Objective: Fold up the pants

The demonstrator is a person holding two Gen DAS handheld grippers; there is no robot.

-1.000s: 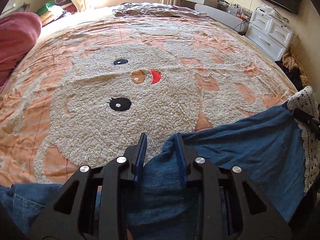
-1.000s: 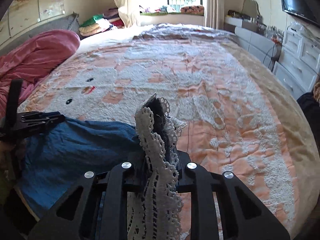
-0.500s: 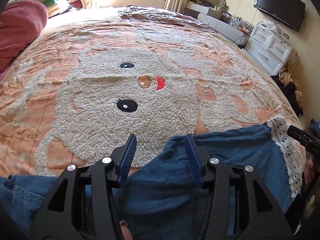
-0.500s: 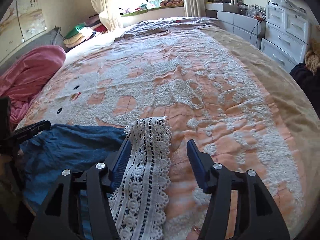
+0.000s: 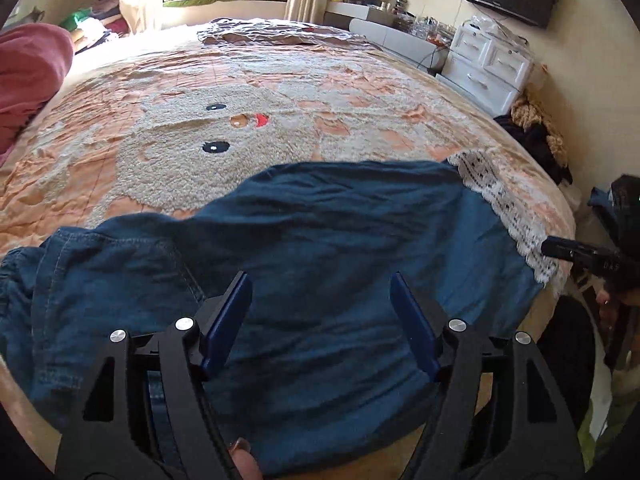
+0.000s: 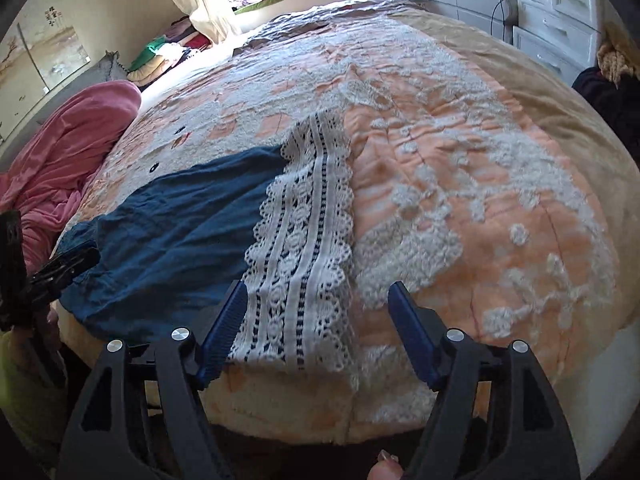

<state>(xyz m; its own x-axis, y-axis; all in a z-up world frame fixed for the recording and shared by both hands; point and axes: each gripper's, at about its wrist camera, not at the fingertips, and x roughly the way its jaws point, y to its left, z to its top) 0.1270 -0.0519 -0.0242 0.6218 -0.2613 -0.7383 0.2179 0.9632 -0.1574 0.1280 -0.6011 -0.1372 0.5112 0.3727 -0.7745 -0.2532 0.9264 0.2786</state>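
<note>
Blue pants (image 5: 328, 248) flat on bedspread (image 5: 192, 92), near its front edge, lace hem (image 6: 304, 240) rightward. Left gripper (image 5: 320, 312), right gripper (image 6: 316, 320): jaws just opened, released, gripping nothing. Before next fold: smooth wrinkles outward from waistband (image 5: 80, 264), align edges.

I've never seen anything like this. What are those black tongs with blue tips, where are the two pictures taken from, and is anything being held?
There is no robot here. A person holds a two-fingered grabbing tool in each hand, with a wide-angle camera on each, looking along its fingers. One picture comes from the left gripper, the other from the right gripper; each also glimpses the other tool at its edge. On the bed, over its patterned cover, lie blue pants with a white lace hem. A pink blanket sits at the far left. Both grippers have just been opening; their jaws stand apart, with nothing pinched. The pants simply lie on the bed, near its close edge.
</note>
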